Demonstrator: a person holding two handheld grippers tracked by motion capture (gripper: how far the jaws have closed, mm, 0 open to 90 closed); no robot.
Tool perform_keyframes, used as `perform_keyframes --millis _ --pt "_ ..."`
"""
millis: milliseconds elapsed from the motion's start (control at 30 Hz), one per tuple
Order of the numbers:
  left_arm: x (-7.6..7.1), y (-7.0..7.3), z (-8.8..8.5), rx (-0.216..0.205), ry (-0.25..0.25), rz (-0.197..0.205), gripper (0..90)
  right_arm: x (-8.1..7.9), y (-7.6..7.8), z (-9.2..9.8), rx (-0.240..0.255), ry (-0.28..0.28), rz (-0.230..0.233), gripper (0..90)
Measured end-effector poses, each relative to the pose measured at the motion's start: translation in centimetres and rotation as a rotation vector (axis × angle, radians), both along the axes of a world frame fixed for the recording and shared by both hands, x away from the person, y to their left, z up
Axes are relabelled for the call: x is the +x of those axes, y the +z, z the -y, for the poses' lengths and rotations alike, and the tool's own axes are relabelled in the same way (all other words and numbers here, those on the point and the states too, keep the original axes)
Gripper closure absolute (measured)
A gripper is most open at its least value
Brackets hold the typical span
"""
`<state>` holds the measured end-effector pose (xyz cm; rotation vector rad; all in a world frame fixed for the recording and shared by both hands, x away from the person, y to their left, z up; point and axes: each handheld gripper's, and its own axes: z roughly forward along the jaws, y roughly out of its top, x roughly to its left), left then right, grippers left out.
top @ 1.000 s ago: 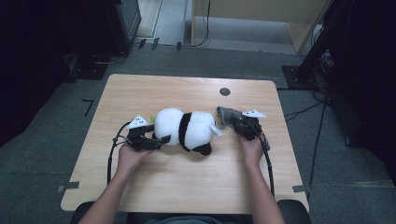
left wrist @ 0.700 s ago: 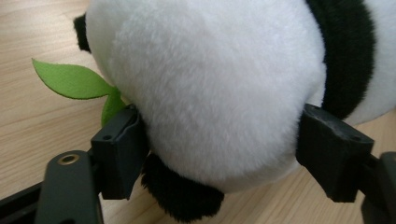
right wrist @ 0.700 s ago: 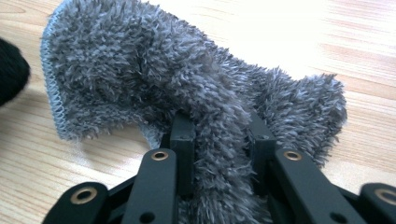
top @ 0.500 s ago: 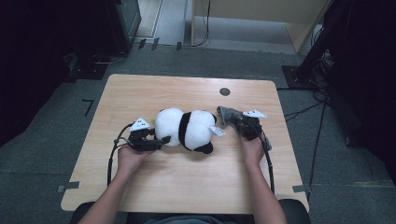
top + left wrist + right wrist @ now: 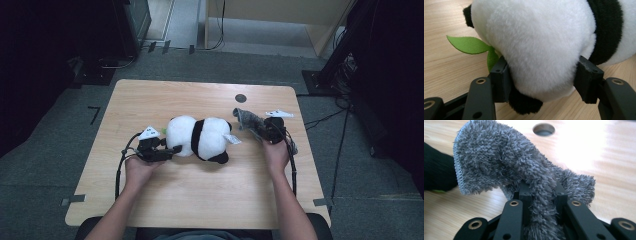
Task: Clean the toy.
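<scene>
A black-and-white plush panda [image 5: 200, 137] lies on its side in the middle of the wooden table [image 5: 200, 200]. My left gripper [image 5: 172, 150] is at its left end. Its jaws have just been closing and now squeeze the panda's white rounded end [image 5: 536, 42] from both sides. A green felt leaf [image 5: 469, 45] pokes out beside the left jaw. To the panda's right, my right gripper [image 5: 257, 131] is shut on a fluffy grey cloth [image 5: 246, 119]. The cloth [image 5: 506, 165] bunches up out of the right gripper [image 5: 541, 192] and droops over, held just above the table.
A small round hole [image 5: 241, 98] sits in the tabletop behind the cloth. Cables trail from both grippers toward the near edge. Bare wood lies in front of the panda and across the far left. Dark equipment stands on the floor around the table.
The left jaws have closed in onto the panda's white end. The right gripper has risen a little with the grey cloth pinched in it.
</scene>
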<state>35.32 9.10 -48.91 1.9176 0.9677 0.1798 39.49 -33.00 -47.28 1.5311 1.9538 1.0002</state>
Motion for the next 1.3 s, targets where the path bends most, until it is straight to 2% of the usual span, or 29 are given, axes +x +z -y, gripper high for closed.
perform_keyframes --millis 433,567,833,1067,1300 --pt "-0.1 -0.1 0.0 -0.004 0.003 0.003 36.8 0.3 5.6 -3.6 -0.037 0.128 0.053 75.8" --pt "-0.2 0.0 0.1 0.003 0.008 0.009 36.9 0.9 7.0 -4.6 -0.039 0.159 0.042 75.4" --pt "-0.4 0.3 0.2 0.002 0.014 0.01 38.7 2.7 9.4 -8.0 -0.086 0.238 0.046 75.3" --pt "-0.5 0.4 0.2 0.005 0.018 0.007 38.9 4.7 10.2 -11.5 -0.109 0.291 0.034 75.2" --pt "-0.6 0.4 0.3 0.01 0.021 0.007 39.1 6.7 9.4 -15.9 -0.134 0.357 0.007 74.9"
